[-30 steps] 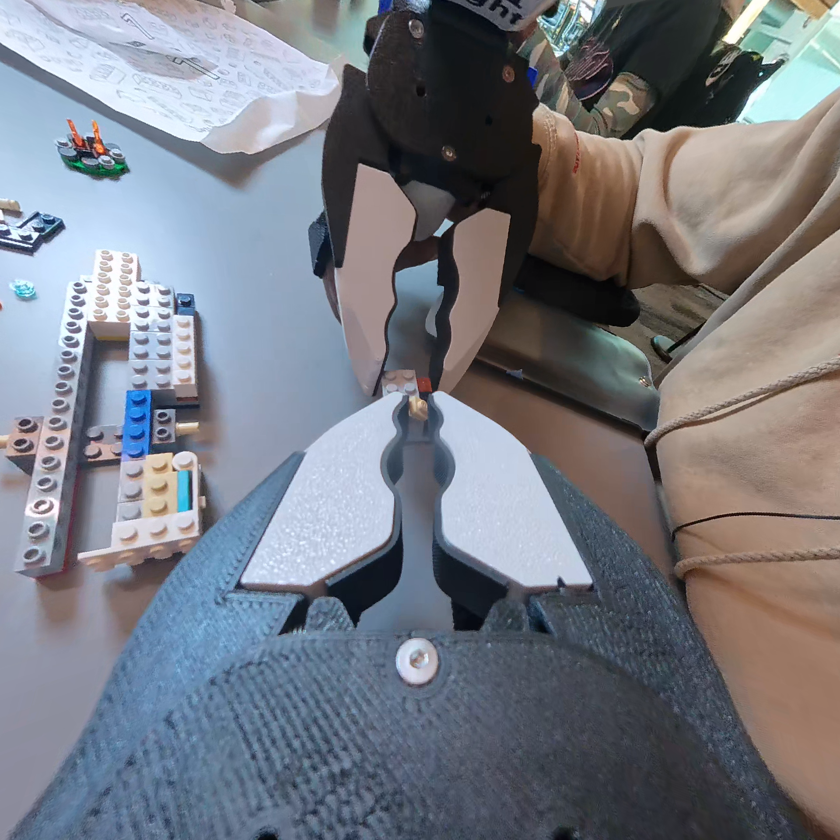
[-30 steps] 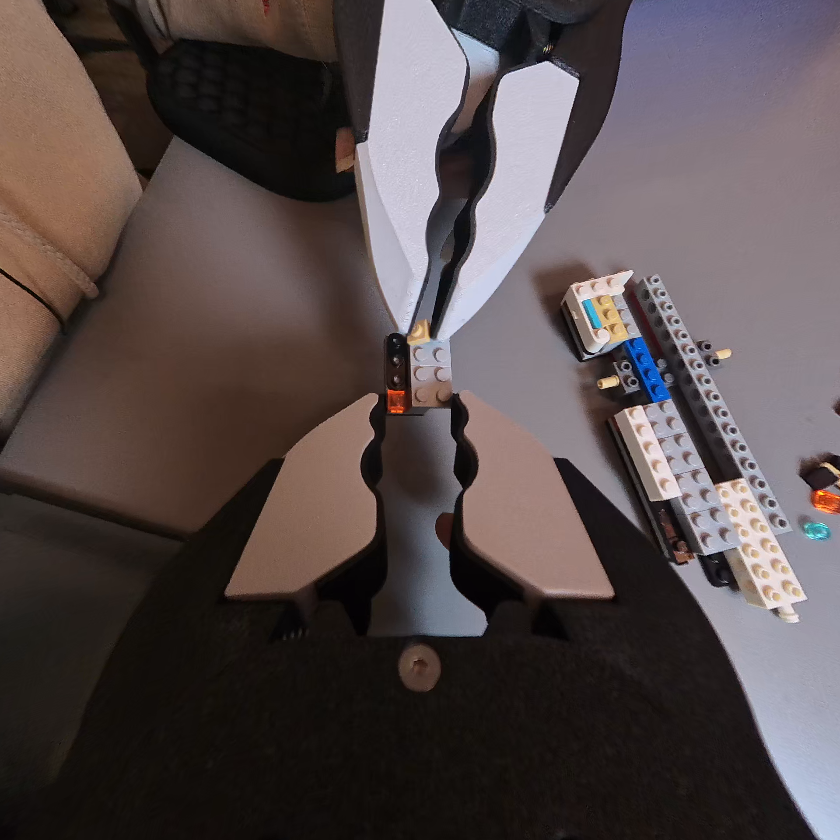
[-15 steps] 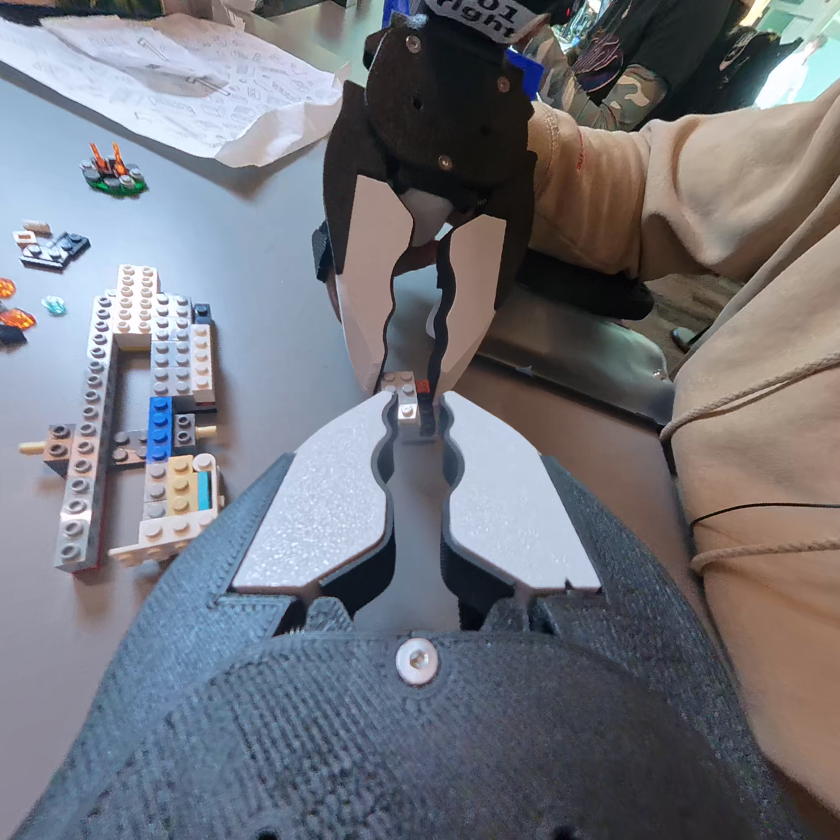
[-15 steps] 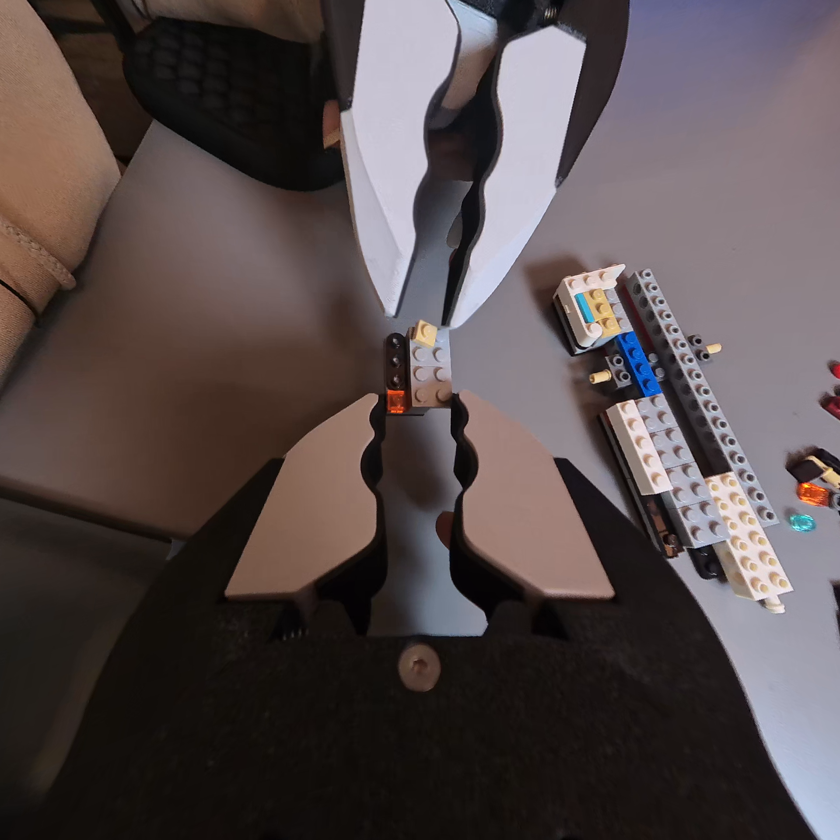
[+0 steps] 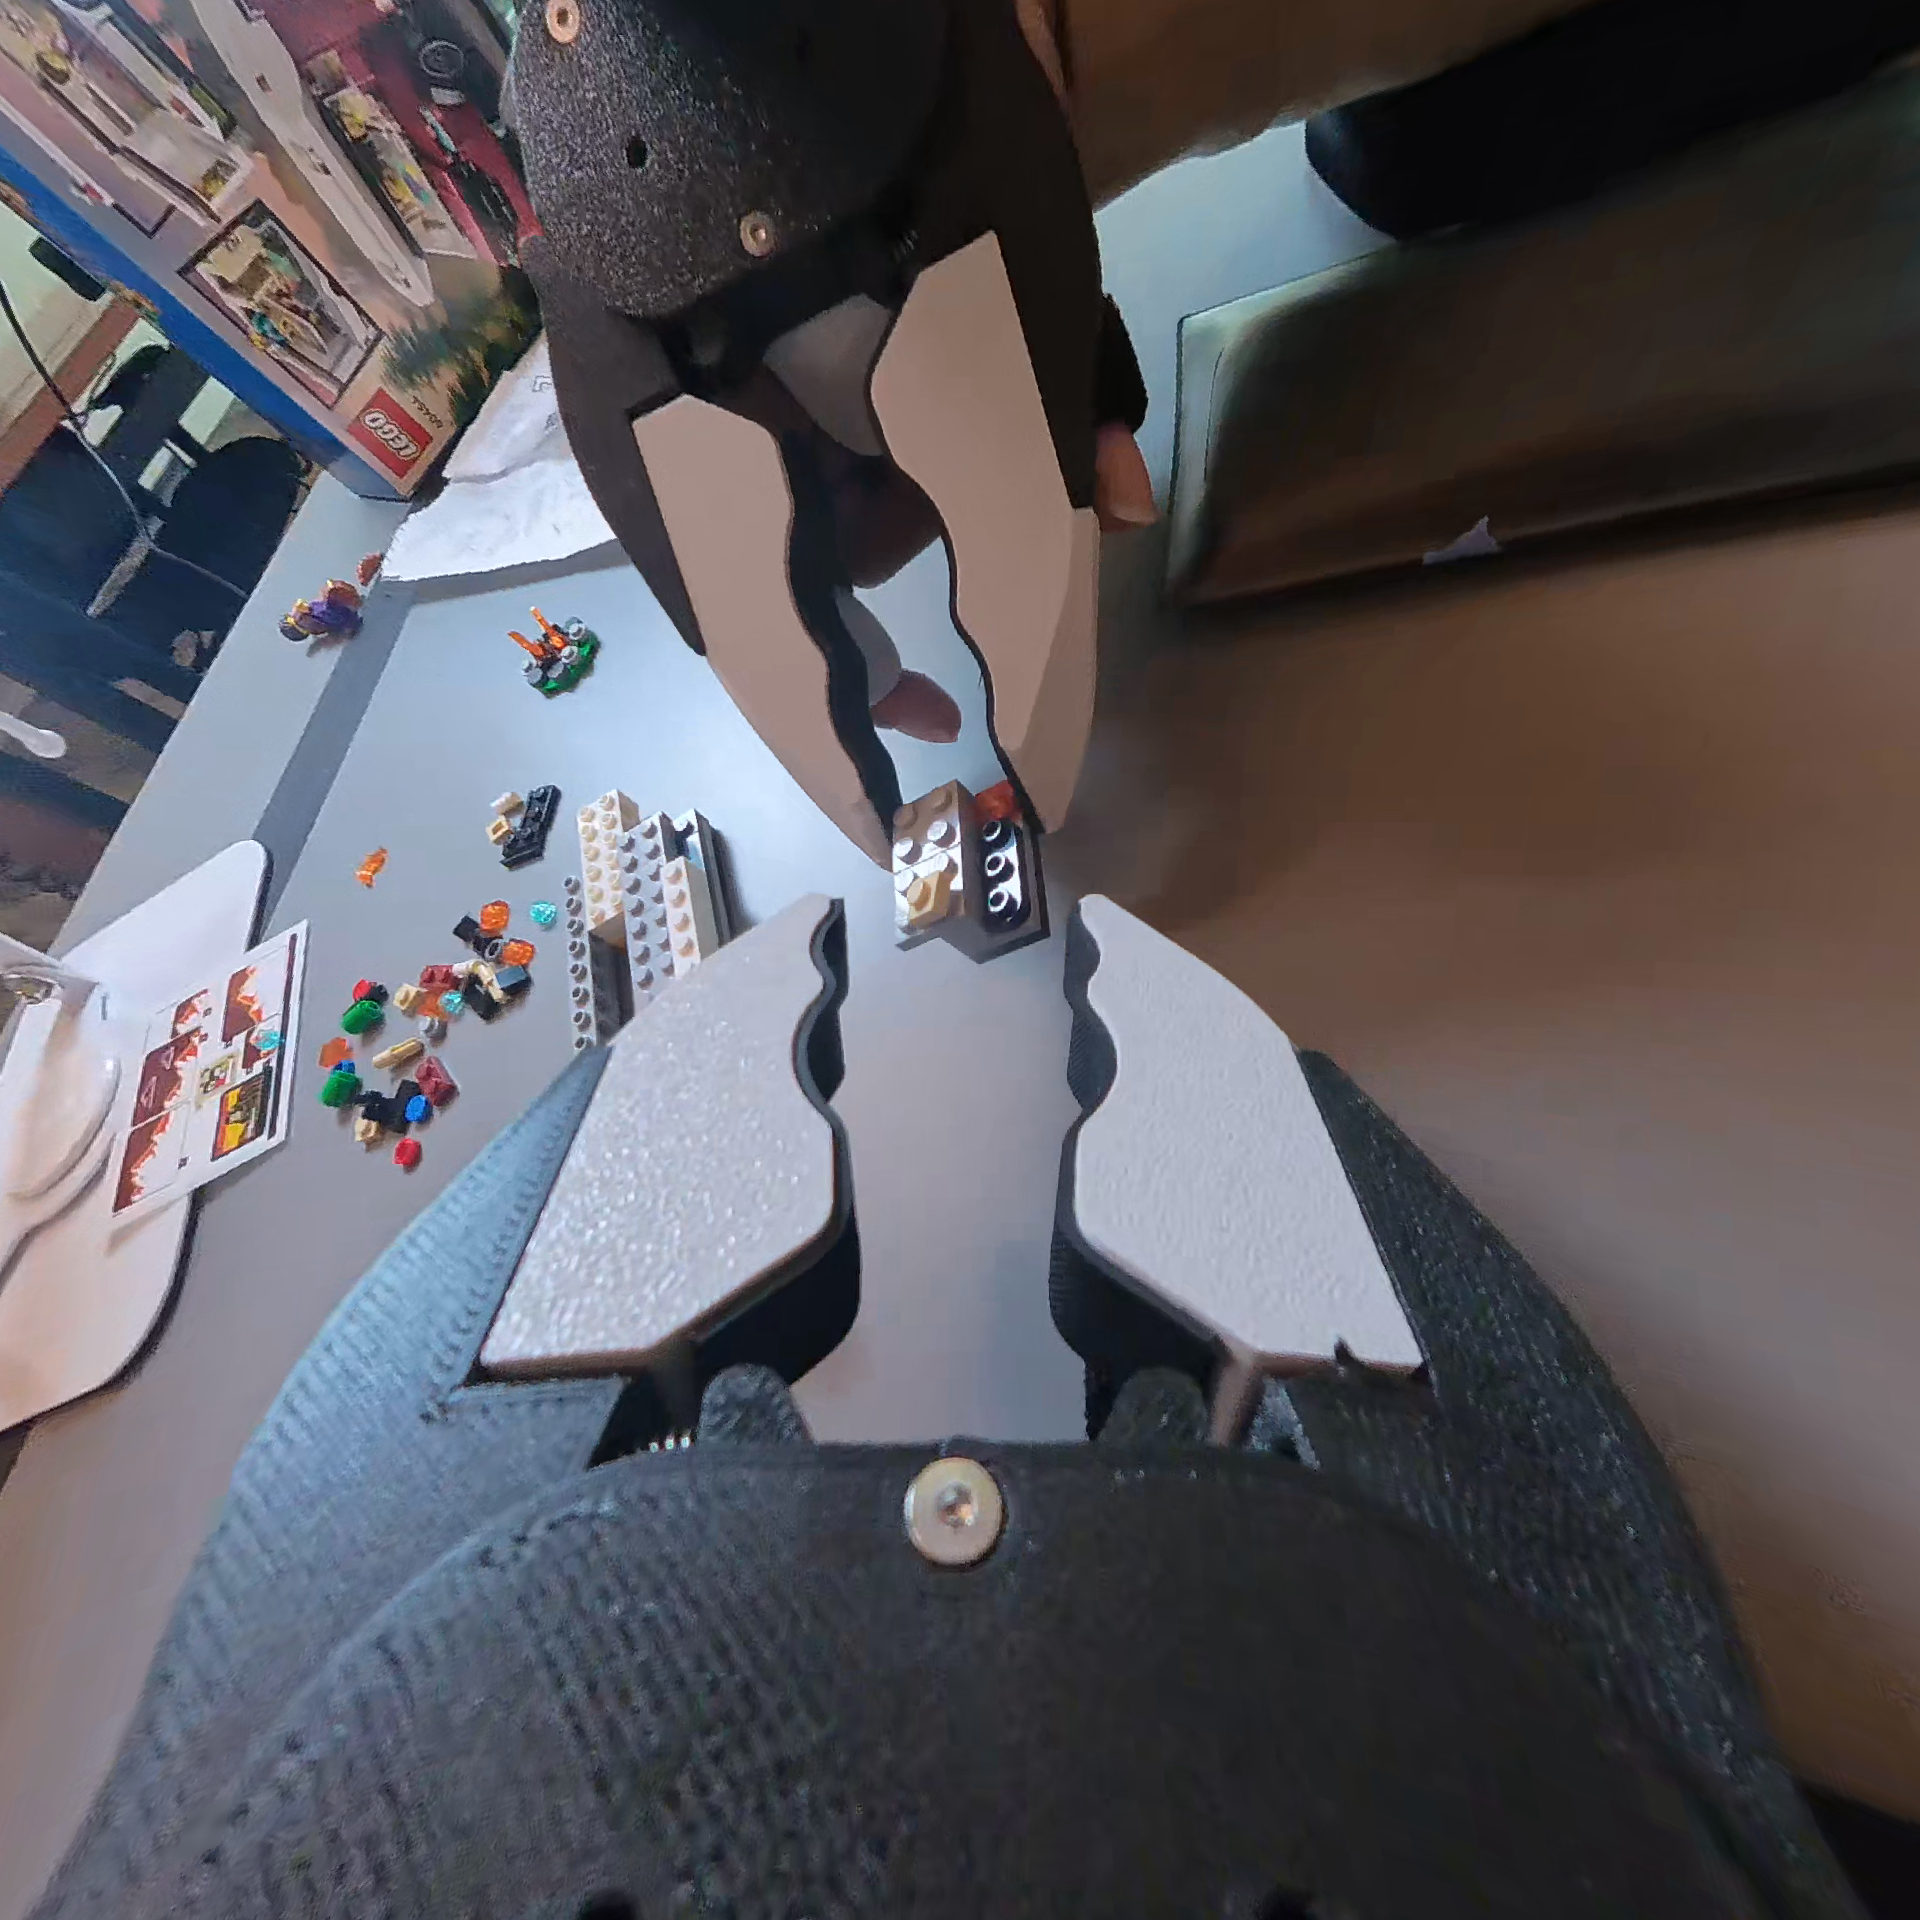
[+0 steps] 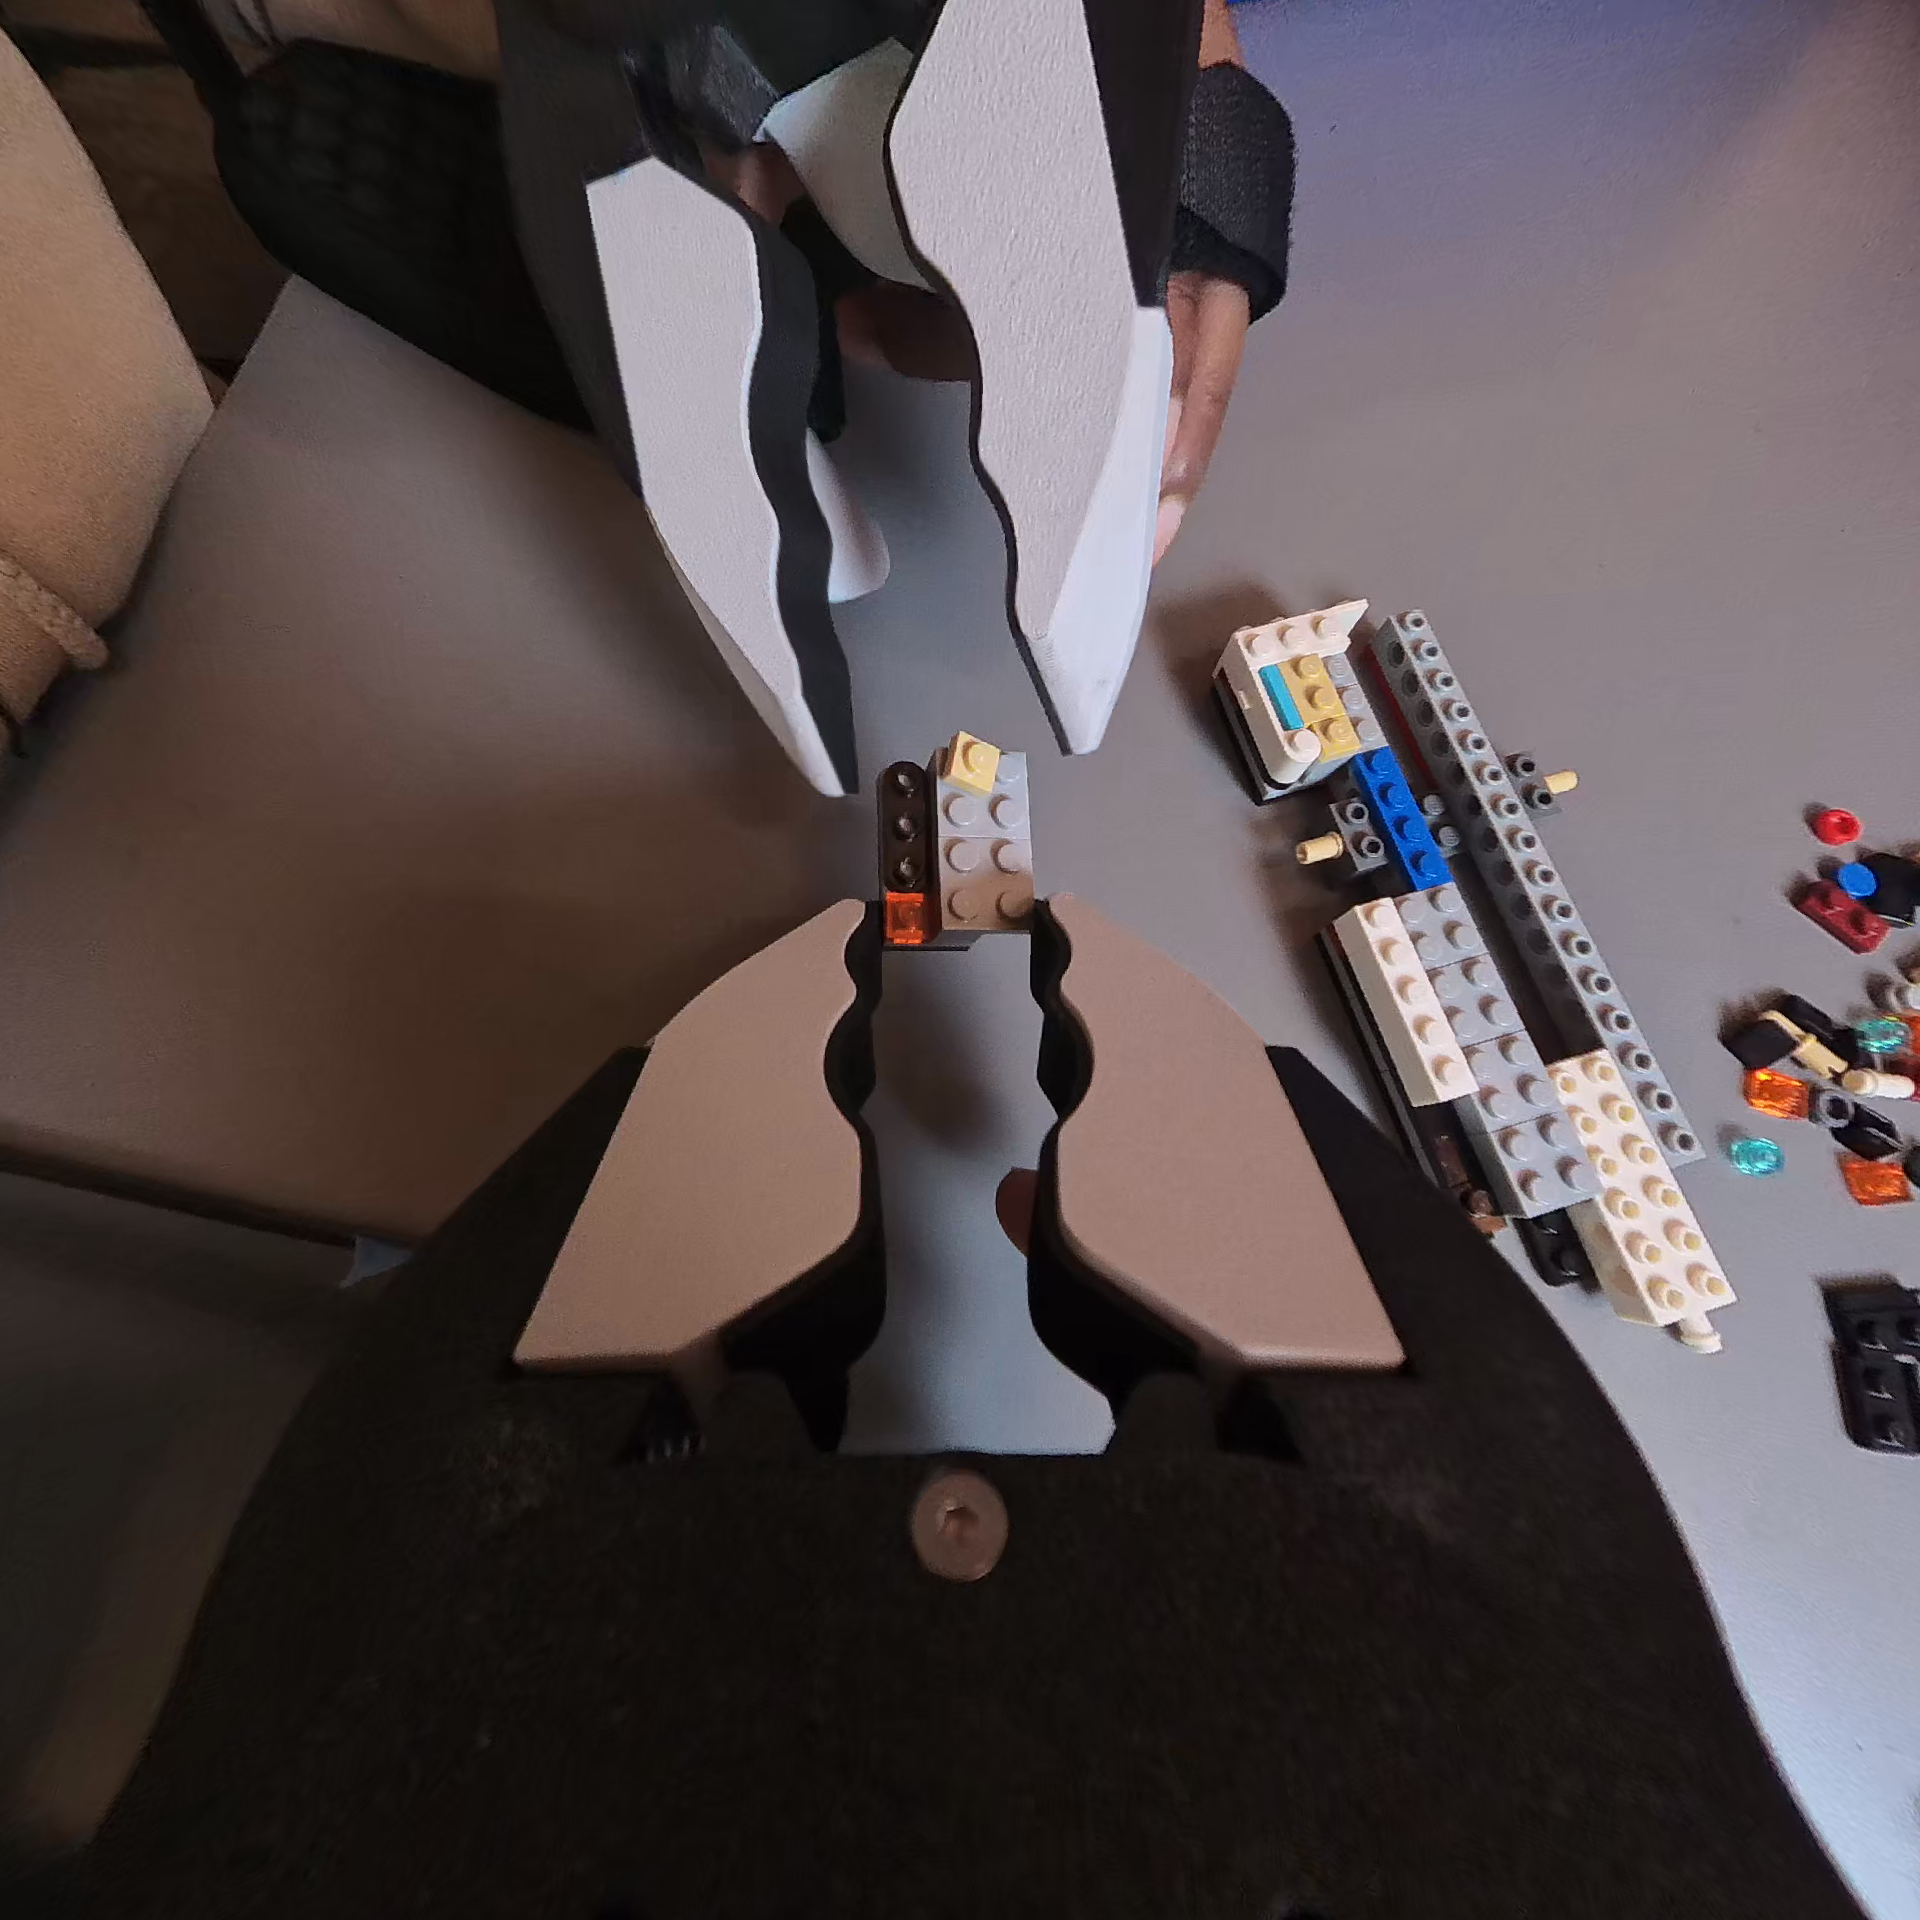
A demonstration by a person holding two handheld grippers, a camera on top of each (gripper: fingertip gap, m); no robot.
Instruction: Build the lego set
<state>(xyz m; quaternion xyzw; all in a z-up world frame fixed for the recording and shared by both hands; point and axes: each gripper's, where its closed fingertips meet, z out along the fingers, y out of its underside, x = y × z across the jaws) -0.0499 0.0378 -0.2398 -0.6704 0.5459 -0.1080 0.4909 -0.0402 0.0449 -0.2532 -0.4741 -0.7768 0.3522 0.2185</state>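
Observation:
My right gripper [image 6: 954, 912] is shut on a small assembly [image 6: 961, 852] of grey bricks, a black strip and an orange tile, holding it by the orange end above the grey table [image 6: 1558, 416]. A small tan piece [image 6: 974, 756] sits slightly tilted on its far end. My left gripper [image 5: 956, 920] is open and empty, just short of that assembly [image 5: 961, 868], and faces the right gripper [image 5: 961, 826]. In the right wrist view the left gripper [image 6: 956, 764] hangs open over the tan end. The long main build [image 6: 1475, 987] lies on the table to the right.
Loose small pieces [image 5: 436, 1018] lie beside the main build [image 5: 644, 894]. A sticker sheet [image 5: 208, 1070], a small green and orange model [image 5: 558, 649], white paper [image 5: 509, 509] and the set's box [image 5: 260, 239] are farther left. A black plate [image 6: 1881, 1371] lies at the right edge. My left and right fingertips are right by each other. From either gripper's tips it is about 20 cm to the black plate [image 6: 1881, 1371]. Seen from the left wrist view [image 5: 531, 819] as well.
My left gripper has let go of the tan piece, opened wide and drawn back a little. The tan piece now stays on the assembly. The right gripper still holds the assembly.

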